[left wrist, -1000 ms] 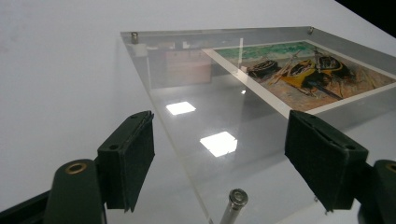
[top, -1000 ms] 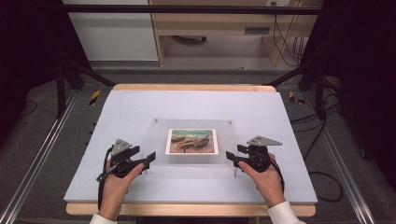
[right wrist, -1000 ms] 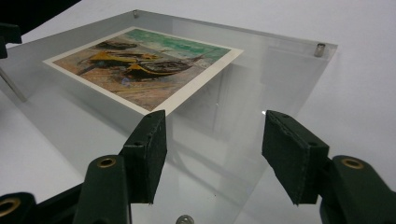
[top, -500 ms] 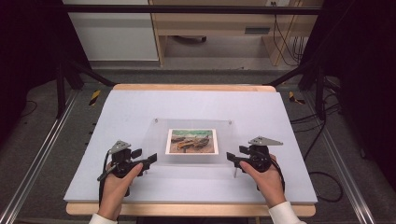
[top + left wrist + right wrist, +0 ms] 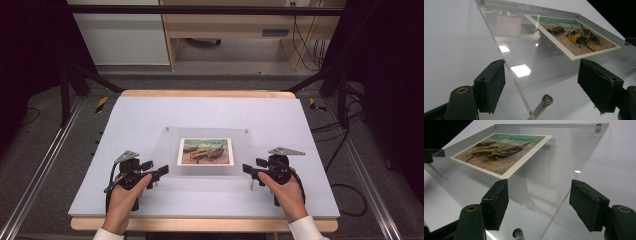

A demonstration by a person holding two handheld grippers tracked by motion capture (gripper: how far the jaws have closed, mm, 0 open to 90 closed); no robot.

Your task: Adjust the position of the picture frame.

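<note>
Left gripper (image 5: 159,171): black moulded body, grey three-cornered plate on top, black cable trailing back along the hand.
Right gripper (image 5: 248,169): same black build, same grey plate, black cable looping behind.
Jaws, seen close in the gripper views: dark green-black arms, each tipped with a flat rectangular pad (matte, rubber-like) with a small round hole in its top edge; a brass-coloured ringed hole at the base of each arm.
Person: white sleeve cuffs at both wrists.
</note>
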